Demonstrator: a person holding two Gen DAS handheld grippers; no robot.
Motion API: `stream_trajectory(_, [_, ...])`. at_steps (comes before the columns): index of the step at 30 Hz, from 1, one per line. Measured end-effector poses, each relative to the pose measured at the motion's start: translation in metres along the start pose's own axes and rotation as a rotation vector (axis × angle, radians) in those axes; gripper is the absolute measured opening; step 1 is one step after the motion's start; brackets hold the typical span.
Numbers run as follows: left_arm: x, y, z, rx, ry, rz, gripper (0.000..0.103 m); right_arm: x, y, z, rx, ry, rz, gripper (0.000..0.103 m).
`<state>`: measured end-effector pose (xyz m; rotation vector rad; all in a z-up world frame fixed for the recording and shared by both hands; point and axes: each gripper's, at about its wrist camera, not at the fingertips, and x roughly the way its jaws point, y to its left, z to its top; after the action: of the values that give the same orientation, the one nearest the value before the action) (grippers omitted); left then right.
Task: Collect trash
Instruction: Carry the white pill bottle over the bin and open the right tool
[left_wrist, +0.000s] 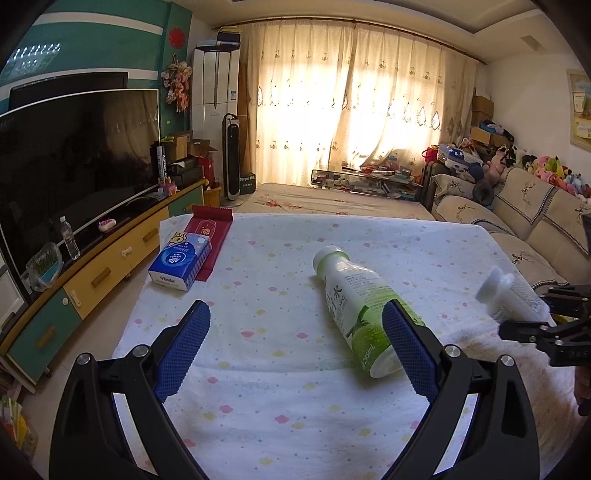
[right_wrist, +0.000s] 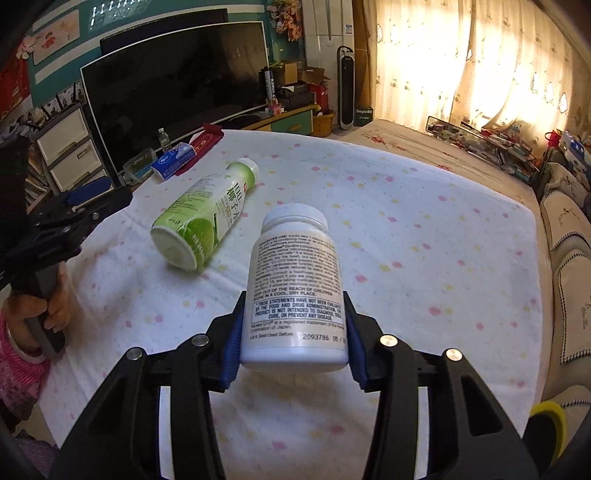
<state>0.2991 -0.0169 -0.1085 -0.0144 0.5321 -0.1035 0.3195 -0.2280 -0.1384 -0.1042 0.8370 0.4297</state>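
Observation:
A green-labelled drink bottle (left_wrist: 354, 295) (right_wrist: 207, 210) lies on its side on the dotted white cloth (left_wrist: 277, 387), cap pointing away. My left gripper (left_wrist: 295, 308) is open above the cloth. Its right pad (left_wrist: 406, 343) stands in front of the bottle's lower part, and nothing sits between the pads. In the right wrist view my right gripper (right_wrist: 293, 299) is shut on a white pill bottle (right_wrist: 295, 280), held off the cloth by its base with the cap pointing away. The left wrist view shows that pill bottle (left_wrist: 513, 295) at the right edge.
A blue tissue pack (left_wrist: 181, 258) and a red pouch (left_wrist: 210, 229) lie at the cloth's far left corner. A TV (left_wrist: 74, 158) on a low cabinet runs along the left, a sofa (left_wrist: 528, 221) along the right. A hand (right_wrist: 51, 306) in a pink sleeve holds the left gripper's handle.

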Motion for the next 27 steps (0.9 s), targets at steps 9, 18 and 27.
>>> stream_trajectory(9, [-0.011, -0.010, -0.001, 0.044, -0.044, 0.001, 0.093, -0.103, -0.071, -0.096, 0.278, -0.035, -0.258, 0.045])
stream_trajectory(18, [-0.008, -0.014, -0.004, 0.060, -0.037, 0.009, 0.093, -0.121, -0.170, -0.187, 0.599, 0.049, -0.487, 0.045])
stream_trajectory(27, [-0.001, -0.018, -0.004, 0.066, -0.019, 0.021, 0.093, -0.110, -0.185, -0.204, 0.661, 0.034, -0.569, 0.066])
